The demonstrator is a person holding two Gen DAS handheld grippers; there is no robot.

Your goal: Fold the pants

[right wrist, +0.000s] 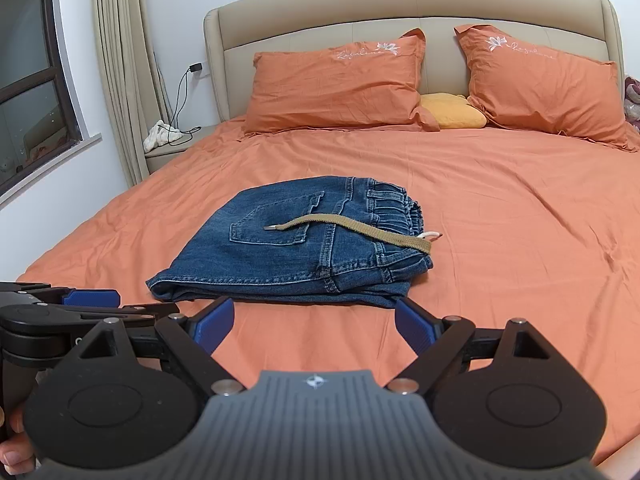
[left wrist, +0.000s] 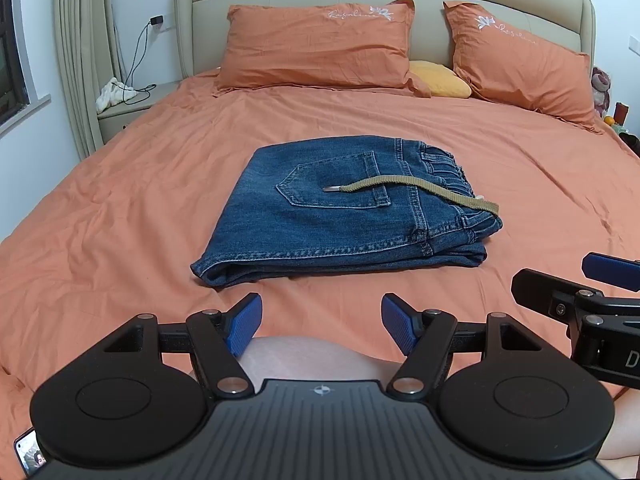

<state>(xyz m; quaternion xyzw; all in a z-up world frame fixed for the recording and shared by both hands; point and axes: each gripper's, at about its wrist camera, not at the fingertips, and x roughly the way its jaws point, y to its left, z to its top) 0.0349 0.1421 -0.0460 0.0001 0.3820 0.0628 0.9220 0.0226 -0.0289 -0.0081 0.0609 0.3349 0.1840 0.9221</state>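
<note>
Denim pants (left wrist: 340, 208) lay folded in the middle of the frame on the orange bed (left wrist: 120, 208). Left gripper (left wrist: 321, 322) and right gripper (right wrist: 314, 322) stood open and empty below. Tucking the loose drawstring (left wrist: 420, 190) would probably finish it well.

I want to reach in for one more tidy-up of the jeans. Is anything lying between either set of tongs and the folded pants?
Nothing visible is. Only bare orange bedsheet separates the open left tongs and the open right tongs from the folded pants. The tan drawstring lies on top of the jeans, not in the path.
</note>
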